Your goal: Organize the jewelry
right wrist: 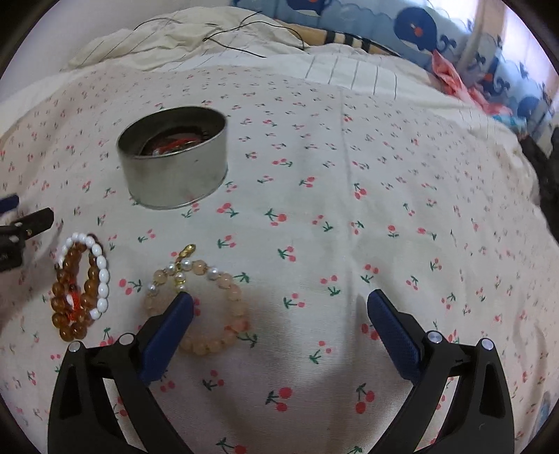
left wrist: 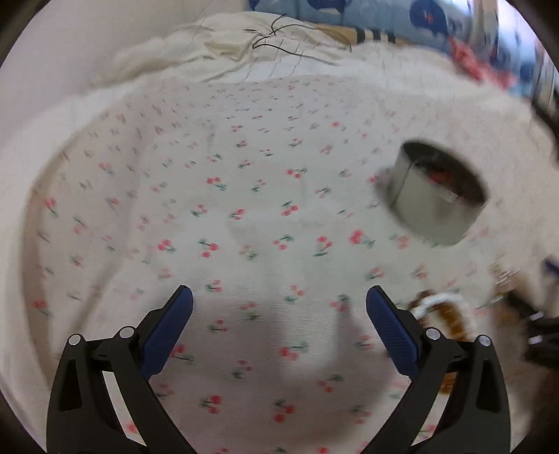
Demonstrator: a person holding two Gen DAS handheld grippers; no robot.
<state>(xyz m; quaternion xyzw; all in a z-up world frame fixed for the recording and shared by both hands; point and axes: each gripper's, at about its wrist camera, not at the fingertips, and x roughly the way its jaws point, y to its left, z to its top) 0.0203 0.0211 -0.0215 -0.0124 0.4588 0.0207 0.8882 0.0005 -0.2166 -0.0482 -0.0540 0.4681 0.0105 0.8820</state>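
Observation:
A round metal tin stands on the cherry-print bedsheet, with dark and red jewelry inside. Below it lie an amber bead bracelet tangled with a white bead bracelet, and a pale pink bead bracelet with pearls and a gold clasp. My right gripper is open and empty, its left finger over the pink bracelet's edge. In the blurred left wrist view the tin sits at right, and the amber and white bracelets lie just right of my open, empty left gripper.
Rumpled cream bedding with a thin black cord lies at the back. A blue whale-print cushion and pink cloth line the far right. The left gripper's tip shows at the right wrist view's left edge.

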